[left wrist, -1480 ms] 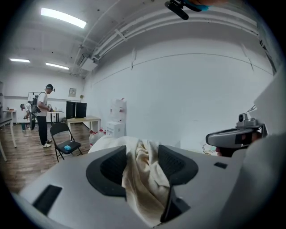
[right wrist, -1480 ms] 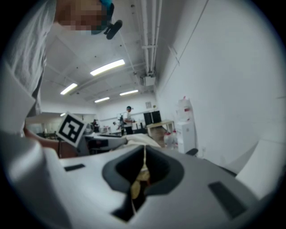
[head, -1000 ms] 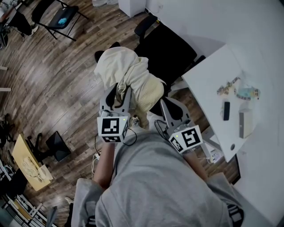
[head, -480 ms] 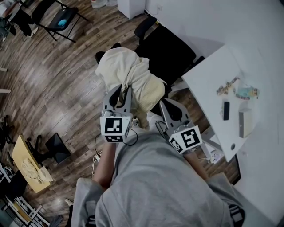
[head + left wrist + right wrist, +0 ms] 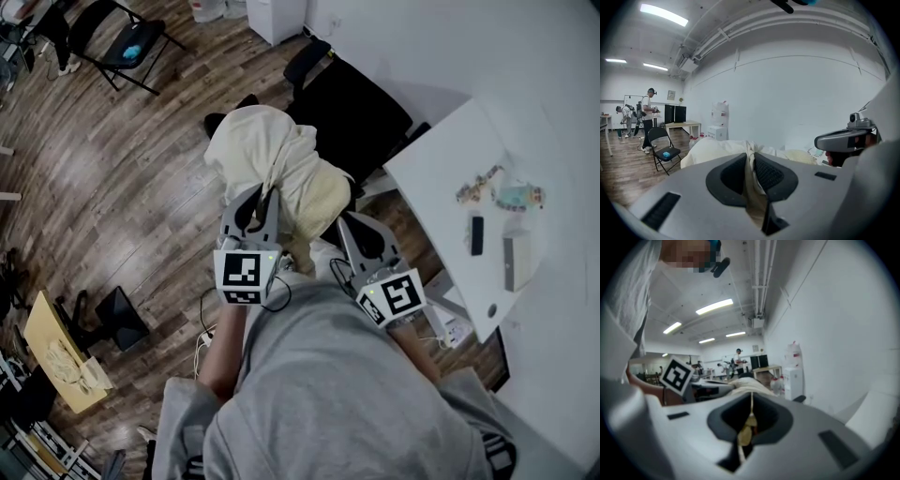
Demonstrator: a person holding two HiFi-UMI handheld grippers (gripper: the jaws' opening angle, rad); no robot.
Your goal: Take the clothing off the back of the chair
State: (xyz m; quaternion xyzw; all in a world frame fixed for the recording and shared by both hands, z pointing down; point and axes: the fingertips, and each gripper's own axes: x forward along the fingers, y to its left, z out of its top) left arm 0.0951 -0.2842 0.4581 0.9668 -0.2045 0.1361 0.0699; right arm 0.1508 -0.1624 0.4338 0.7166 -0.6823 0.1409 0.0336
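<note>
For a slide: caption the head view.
Left tongs, just closing onto it, and right tongs pinch the cream garment on the black chair.

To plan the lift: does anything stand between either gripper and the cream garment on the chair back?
Nothing visible does. The jaws of the left gripper have just been closing on a fold of the cream garment; the right gripper pinches another fold.

Clothing (image 5: 281, 169) lies on chair (image 5: 361, 111), left of table (image 5: 441, 187).

Cream clothing (image 5: 274, 161), black chair (image 5: 361, 111)
</note>
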